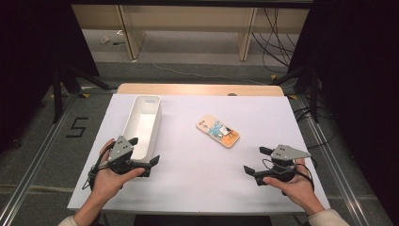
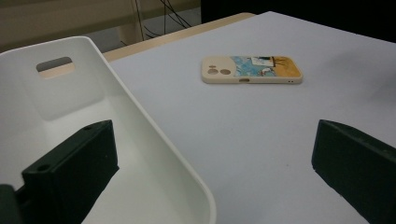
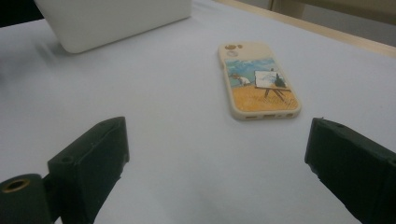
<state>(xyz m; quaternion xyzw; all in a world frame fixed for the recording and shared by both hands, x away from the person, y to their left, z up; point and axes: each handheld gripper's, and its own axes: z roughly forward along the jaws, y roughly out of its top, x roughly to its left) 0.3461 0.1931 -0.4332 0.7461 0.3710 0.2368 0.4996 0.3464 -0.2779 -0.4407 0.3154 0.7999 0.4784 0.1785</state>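
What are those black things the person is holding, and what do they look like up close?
They are two hand-held grippers. The left gripper and right gripper each have two chunky black jaws with small screw holes, a grey three-cornered plate on top and a thin black cable trailing off. The person wears light, cream-coloured sleeves.

1. Before you lies a white table top (image 1: 197, 179), with a pale wooden strip (image 1: 188, 89) along its far edge.
2. To your left, a black numeral 5 (image 1: 77, 127) is marked on the grey floor (image 1: 37, 141).
3. Beyond the table, black cables (image 1: 276, 40) hang beside a light wooden frame (image 1: 246, 35).
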